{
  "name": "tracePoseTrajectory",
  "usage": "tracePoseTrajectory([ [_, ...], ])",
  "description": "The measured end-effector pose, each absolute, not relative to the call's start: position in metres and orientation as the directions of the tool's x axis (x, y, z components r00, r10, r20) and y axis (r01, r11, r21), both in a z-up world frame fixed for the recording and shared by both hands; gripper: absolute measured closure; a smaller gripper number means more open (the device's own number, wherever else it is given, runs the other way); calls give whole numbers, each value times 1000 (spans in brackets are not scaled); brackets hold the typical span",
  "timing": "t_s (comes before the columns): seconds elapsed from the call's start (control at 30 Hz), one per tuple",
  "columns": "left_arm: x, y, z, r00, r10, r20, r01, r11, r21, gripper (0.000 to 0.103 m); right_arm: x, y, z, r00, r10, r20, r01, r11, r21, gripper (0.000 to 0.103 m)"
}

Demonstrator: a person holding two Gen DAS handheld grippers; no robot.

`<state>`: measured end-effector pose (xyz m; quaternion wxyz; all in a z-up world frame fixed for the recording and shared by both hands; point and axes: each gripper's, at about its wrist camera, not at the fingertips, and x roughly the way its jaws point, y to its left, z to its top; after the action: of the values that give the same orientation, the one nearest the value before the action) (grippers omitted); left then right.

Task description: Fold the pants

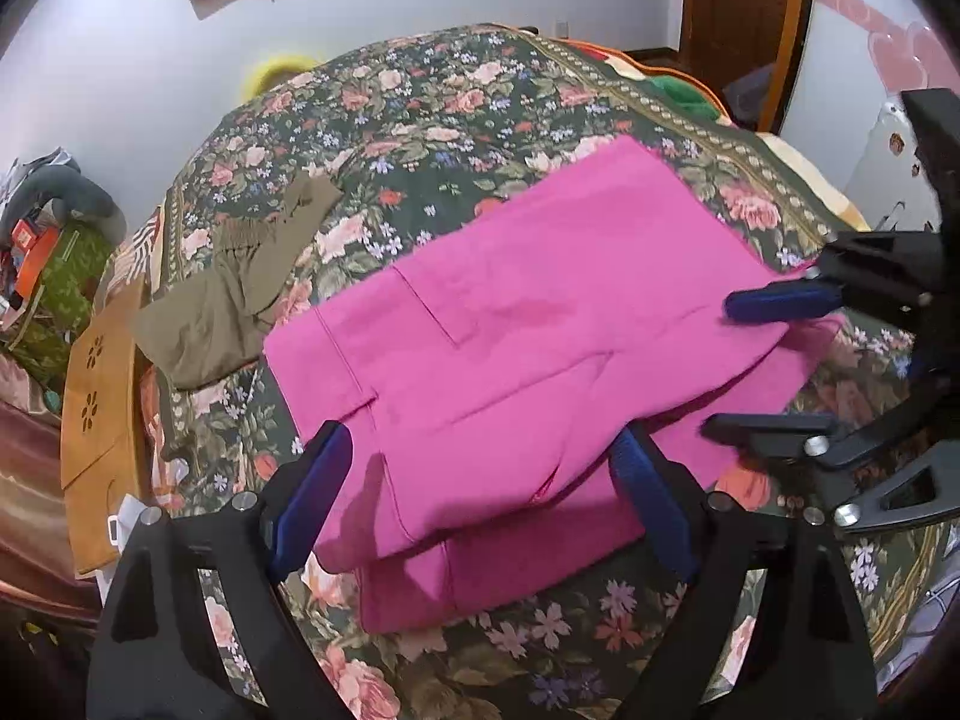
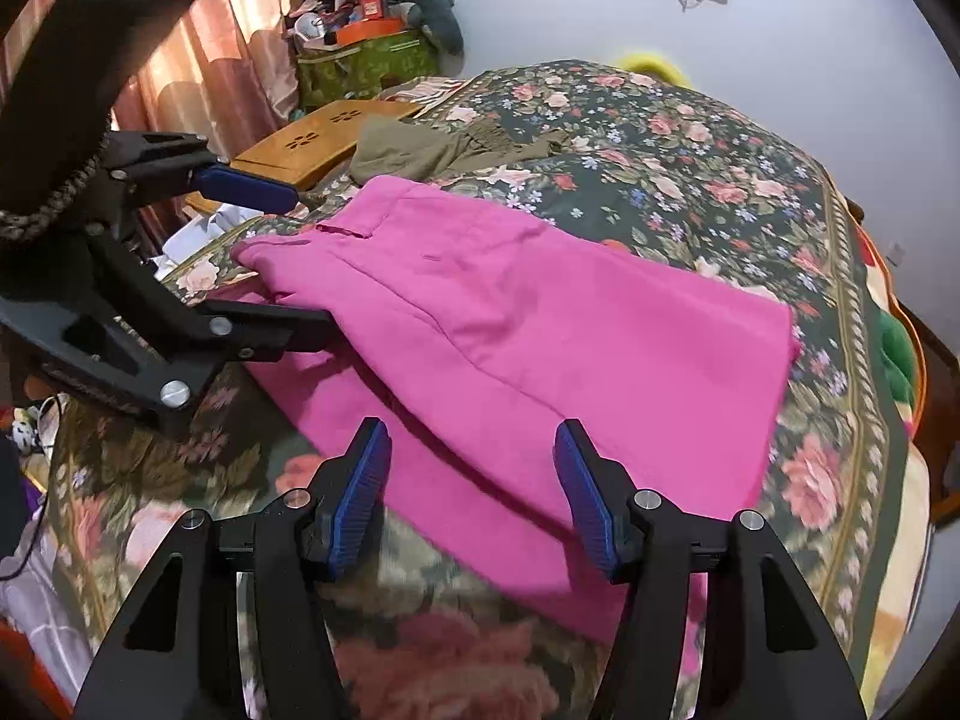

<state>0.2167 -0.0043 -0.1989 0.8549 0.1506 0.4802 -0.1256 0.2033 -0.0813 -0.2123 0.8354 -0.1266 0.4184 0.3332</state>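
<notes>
While both tools hang over the bed, the scene reads as follows.

Pants: the pink pants point(image 1: 540, 324) lie folded over on the floral bedspread point(image 1: 456, 96), in layers, with a lower layer showing along the near edge; in the right wrist view the pink pants point(image 2: 540, 324) stretch from the waistband end at the far left to a straight edge at the right.

Left gripper: the left gripper point(image 1: 480, 504) has its fingers point(image 1: 312, 498) spread wide, one on either side of the near edge of the pants, with no cloth pinched between them; in the right wrist view the left gripper point(image 2: 288, 252) sits at the waistband end, its lower finger against the fabric.

Right gripper: the right gripper point(image 2: 474, 498) has blue-padded fingers point(image 2: 360, 498) held apart above the near edge of the pants, gripping nothing; in the left wrist view the right gripper point(image 1: 744, 366) straddles the far right corner of the cloth.

Other clothing: olive-green trousers point(image 1: 240, 294) lie crumpled on the bedspread just beyond the pink pair.

Beside the bed: a wooden board point(image 2: 312, 141) with flower-shaped cutouts.
</notes>
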Motion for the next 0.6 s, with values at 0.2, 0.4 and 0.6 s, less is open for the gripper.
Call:
tracePoseTrajectory([
  [0.2,214,-10,-206,465,-131,-876,399,914,75,45,212,-70,-210,406,488,-772,-674,731,107,94],
  [0.4,203,-22,-212,516,-68,-854,409,896,175,87,203,-70,-199,443,505,-740,-684,724,84,98],
  [0.6,184,-24,-195,565,-95,-819,419,889,186,93,192,-75,-193,452,508,-733,-687,722,78,98],
])
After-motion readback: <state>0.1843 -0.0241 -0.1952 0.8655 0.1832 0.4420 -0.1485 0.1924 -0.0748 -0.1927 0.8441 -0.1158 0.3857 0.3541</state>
